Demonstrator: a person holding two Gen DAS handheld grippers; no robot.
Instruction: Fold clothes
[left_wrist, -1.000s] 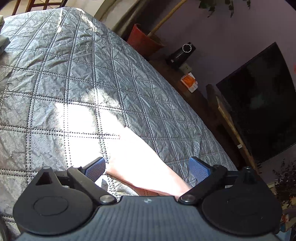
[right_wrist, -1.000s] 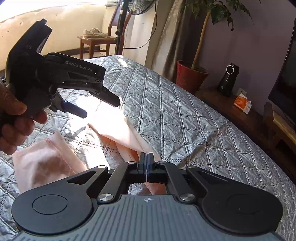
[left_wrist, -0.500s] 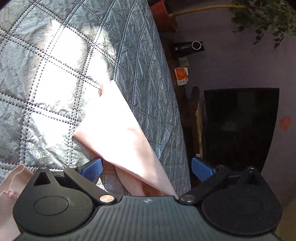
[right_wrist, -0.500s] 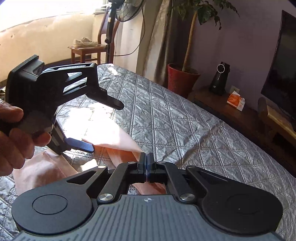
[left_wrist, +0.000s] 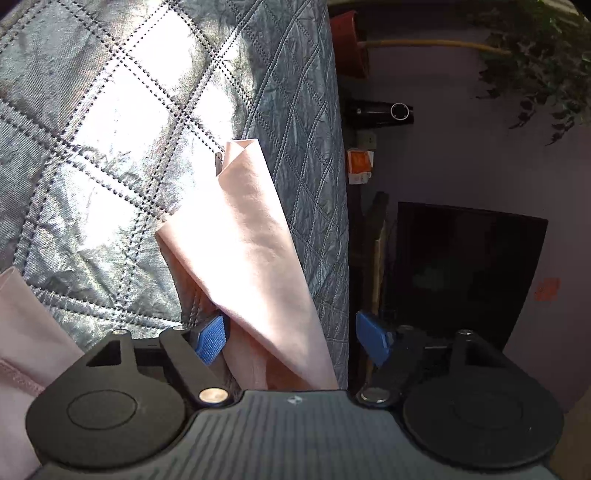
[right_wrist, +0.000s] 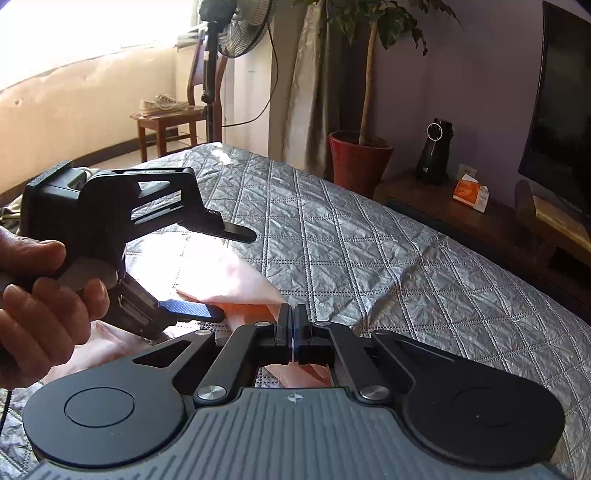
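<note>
- Pale pink cloth, a thin garment (left_wrist: 243, 236), is seen lying partly folded on the quilted grey bedspread (left_wrist: 110, 122), one long fold of it running up between the jaws of the left gripper (left_wrist: 291, 338)
- The left gripper's jaws are closing around that fold; the cloth lies against the left-hand pad, while the other pad stands clear of it, so no hold is yet made
- The right gripper (right_wrist: 294, 332) is shut tight, and an edge of the pink garment (right_wrist: 236, 280) appears pinched between its pads, low over the bedspread (right_wrist: 369, 251)
- The step in hand is judged to be a second pinch being taken, so that the held edge can be carried over
- Next, the left jaws would need to be closed fully on the fold, both layers being caught, before anything is lifted
- Against the earlier frames, the left gripper is rolled over and lower, its jaws are narrower, and more of the garment lies between them; the right gripper's pinch is unchanged
</note>
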